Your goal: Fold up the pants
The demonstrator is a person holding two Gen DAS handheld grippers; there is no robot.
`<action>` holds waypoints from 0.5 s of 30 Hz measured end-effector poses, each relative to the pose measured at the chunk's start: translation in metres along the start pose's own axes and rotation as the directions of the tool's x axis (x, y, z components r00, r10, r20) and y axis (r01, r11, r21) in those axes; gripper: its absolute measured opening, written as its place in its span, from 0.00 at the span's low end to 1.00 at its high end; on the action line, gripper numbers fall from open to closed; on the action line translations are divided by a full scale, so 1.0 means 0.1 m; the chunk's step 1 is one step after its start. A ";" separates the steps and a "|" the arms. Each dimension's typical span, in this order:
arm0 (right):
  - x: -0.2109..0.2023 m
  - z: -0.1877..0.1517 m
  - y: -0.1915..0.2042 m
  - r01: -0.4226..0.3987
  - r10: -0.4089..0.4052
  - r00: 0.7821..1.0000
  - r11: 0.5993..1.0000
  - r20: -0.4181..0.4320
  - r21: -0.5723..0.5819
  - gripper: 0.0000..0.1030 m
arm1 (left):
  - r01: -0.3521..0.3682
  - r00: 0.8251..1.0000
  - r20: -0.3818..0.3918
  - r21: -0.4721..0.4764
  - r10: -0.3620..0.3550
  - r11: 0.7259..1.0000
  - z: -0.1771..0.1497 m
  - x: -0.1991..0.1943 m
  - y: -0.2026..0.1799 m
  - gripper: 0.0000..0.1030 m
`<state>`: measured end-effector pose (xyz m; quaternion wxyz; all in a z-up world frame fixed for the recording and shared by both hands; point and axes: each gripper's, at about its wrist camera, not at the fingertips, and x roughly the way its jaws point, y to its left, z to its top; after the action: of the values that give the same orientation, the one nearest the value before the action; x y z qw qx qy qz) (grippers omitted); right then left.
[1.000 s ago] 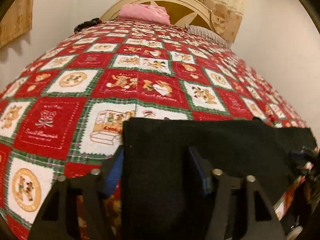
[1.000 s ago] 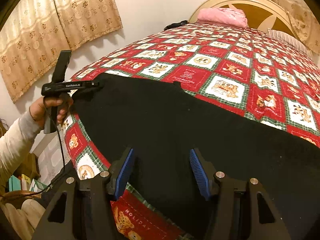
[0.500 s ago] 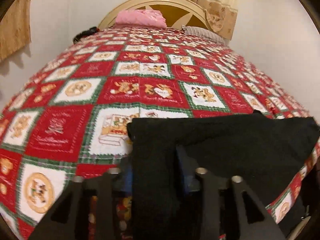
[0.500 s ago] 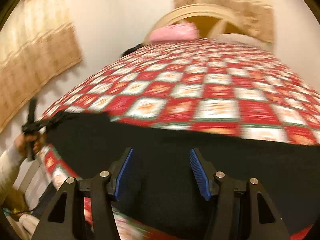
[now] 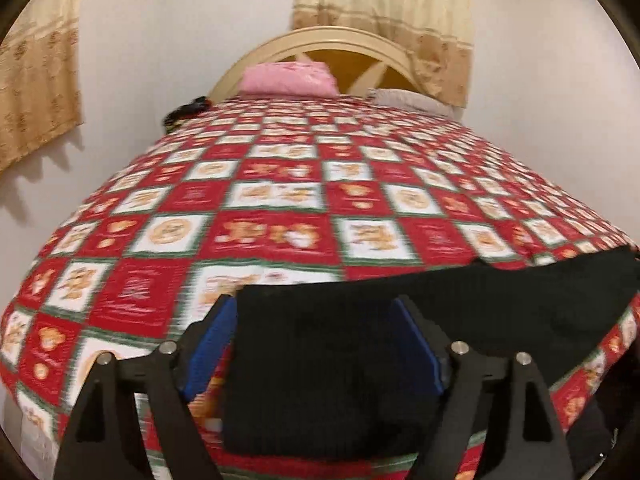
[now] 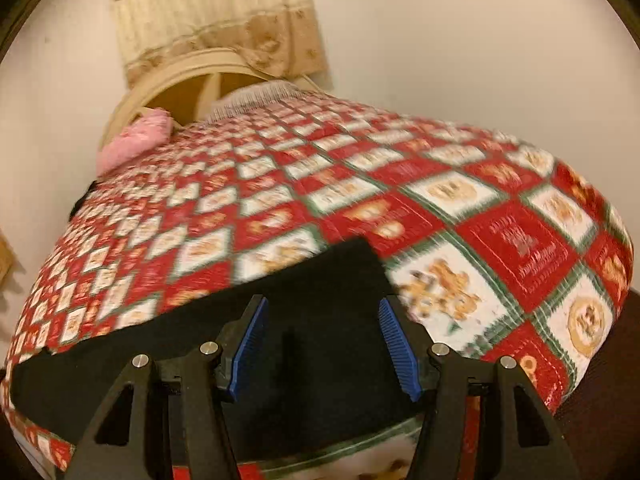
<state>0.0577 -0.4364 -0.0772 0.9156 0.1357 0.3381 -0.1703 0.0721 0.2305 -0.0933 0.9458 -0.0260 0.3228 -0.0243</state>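
Black pants (image 5: pixel 400 328) lie flat in a long strip across the near end of the bed. In the left wrist view my left gripper (image 5: pixel 316 344) is open, its blue pads either side of the pants' left end, just above the cloth. In the right wrist view my right gripper (image 6: pixel 324 340) is open over the pants' right end (image 6: pixel 312 292), close to the far corner. Neither gripper holds cloth.
The bed wears a red, white and green patchwork quilt (image 5: pixel 280 208). A pink pillow (image 5: pixel 288 80) and a grey one (image 5: pixel 412 100) lie against the cream headboard (image 5: pixel 320 40). Curtains hang on the walls. The bed's right edge (image 6: pixel 600 320) drops off beside my right gripper.
My left gripper shut half a second ago and has opened again. My right gripper has swung far to the right along the pants, from near the left end to the right end.
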 end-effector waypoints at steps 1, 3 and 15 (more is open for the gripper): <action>0.01 -0.01 -0.05 0.011 -0.011 1.000 1.000 0.004 0.015 0.57 | 0.003 1.000 0.000 0.023 -0.003 1.000 0.00 0.02 -0.10 0.86; 0.08 -0.05 -0.13 0.000 0.000 1.000 0.999 -0.002 0.037 0.57 | 0.012 1.000 0.005 0.061 -0.012 0.998 -0.02 0.06 -0.23 0.89; 0.03 -0.07 -0.19 0.048 -0.048 0.999 0.999 0.008 -0.025 0.51 | -0.007 0.991 -0.130 0.038 0.012 0.999 -0.17 0.45 -0.33 0.89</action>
<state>0.0478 -0.4511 -0.0869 0.9141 0.1153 0.3399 -0.1884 0.0962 0.1946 -0.1315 0.9231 -0.0052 0.3834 -0.0275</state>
